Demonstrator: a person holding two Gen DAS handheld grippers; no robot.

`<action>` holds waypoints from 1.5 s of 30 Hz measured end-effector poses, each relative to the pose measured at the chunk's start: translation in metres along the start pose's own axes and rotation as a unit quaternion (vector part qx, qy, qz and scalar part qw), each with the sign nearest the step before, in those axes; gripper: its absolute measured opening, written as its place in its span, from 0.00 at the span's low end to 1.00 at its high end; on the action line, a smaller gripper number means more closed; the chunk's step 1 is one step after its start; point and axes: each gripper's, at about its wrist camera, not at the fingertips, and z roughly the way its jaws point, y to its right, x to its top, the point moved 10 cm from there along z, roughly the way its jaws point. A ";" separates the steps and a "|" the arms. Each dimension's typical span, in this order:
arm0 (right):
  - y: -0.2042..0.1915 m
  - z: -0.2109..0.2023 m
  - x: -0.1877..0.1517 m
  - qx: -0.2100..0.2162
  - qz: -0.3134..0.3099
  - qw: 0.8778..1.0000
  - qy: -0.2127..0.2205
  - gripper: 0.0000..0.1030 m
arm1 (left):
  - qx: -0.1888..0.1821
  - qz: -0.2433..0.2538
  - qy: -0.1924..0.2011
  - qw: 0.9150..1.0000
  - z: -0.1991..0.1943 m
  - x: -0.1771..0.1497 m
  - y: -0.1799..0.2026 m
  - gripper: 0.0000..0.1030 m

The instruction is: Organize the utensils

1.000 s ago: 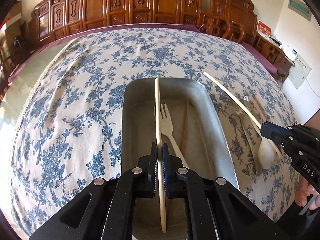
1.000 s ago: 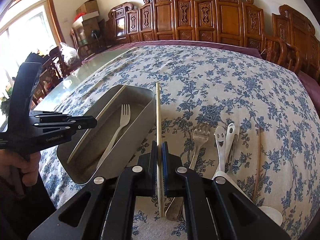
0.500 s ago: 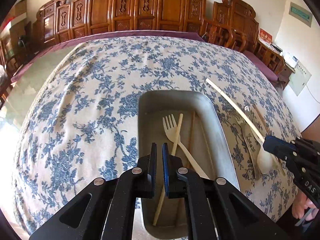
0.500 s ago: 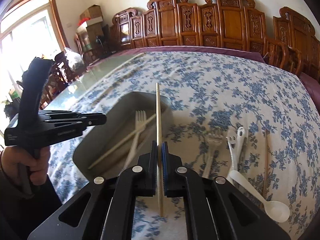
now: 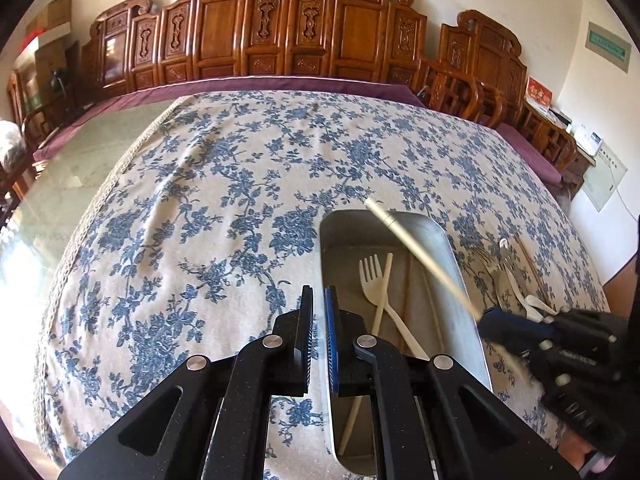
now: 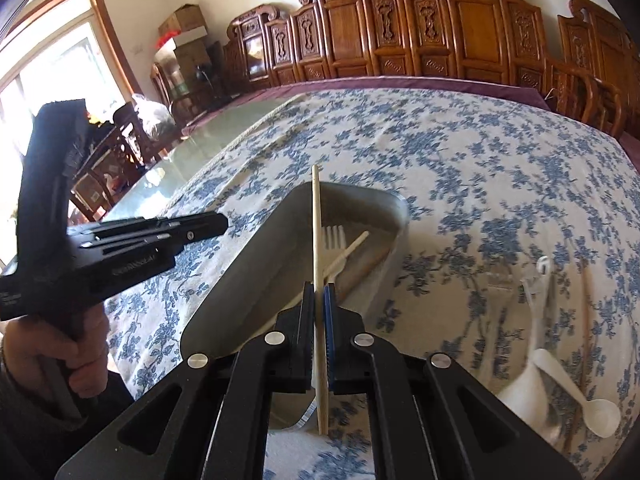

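Note:
A metal tray (image 5: 460,276) (image 6: 240,280) lies on the floral cloth. Inside it are a pale plastic fork (image 5: 370,272) (image 6: 334,236) and a pale chopstick (image 5: 380,292) crossed over it. My right gripper (image 6: 319,292) (image 5: 486,318) is shut on a second pale chopstick (image 6: 316,220) (image 5: 416,248) and holds it above the tray. My left gripper (image 5: 316,300) (image 6: 216,222) is empty, its jaws a narrow gap apart, over the cloth just left of the tray.
More utensils lie on the cloth right of the tray: a white spoon (image 6: 576,400), a clear fork (image 6: 500,280), a brown chopstick (image 6: 586,320). Carved wooden chairs (image 5: 320,28) line the far table edge. Bare glass tabletop (image 5: 68,184) shows left of the cloth.
My left gripper let its chopstick drop into the tray and moved left off the tray. My right gripper carried its chopstick left, over the tray.

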 end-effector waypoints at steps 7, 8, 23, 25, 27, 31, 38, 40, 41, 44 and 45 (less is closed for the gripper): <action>-0.010 0.029 -0.005 -0.017 0.005 0.999 -0.027 0.06 | -0.002 -0.006 0.006 1.000 -0.004 0.003 -0.006 0.05; -0.007 0.033 -0.006 -0.023 0.011 0.999 -0.032 0.06 | -0.002 -0.007 0.008 1.000 -0.005 0.004 -0.007 0.06; -0.015 0.038 -0.008 0.023 0.034 0.999 -0.026 0.09 | -0.004 -0.007 0.012 1.000 -0.009 0.006 -0.008 0.13; -0.013 0.028 -0.007 0.018 0.025 0.999 -0.016 0.09 | -0.006 -0.006 0.012 1.000 -0.009 0.006 -0.006 0.13; -0.007 0.017 -0.004 0.009 0.016 1.000 -0.005 0.09 | -0.010 -0.003 0.010 1.000 -0.009 0.005 -0.001 0.14; 0.013 -0.010 0.001 -0.021 -0.003 1.000 0.015 0.09 | -0.022 0.003 0.015 1.000 -0.011 0.006 0.014 0.22; 0.080 -0.068 0.004 -0.092 -0.003 0.995 0.048 0.09 | -0.044 0.021 0.019 0.999 -0.015 0.005 0.048 0.37; 0.105 -0.078 -0.004 -0.117 0.000 0.992 0.041 0.09 | -0.052 0.025 0.020 0.998 -0.017 0.004 0.058 0.41; 0.115 -0.081 -0.008 -0.129 0.002 0.991 0.039 0.09 | -0.054 0.029 0.019 0.998 -0.017 0.003 0.064 0.41; 0.149 -0.091 -0.025 -0.166 0.012 0.986 0.026 0.09 | -0.060 0.040 0.013 0.997 -0.015 -0.001 0.082 0.55; 0.158 -0.094 -0.030 -0.174 0.014 0.984 0.024 0.09 | -0.065 0.044 0.014 0.997 -0.016 -0.002 0.089 0.60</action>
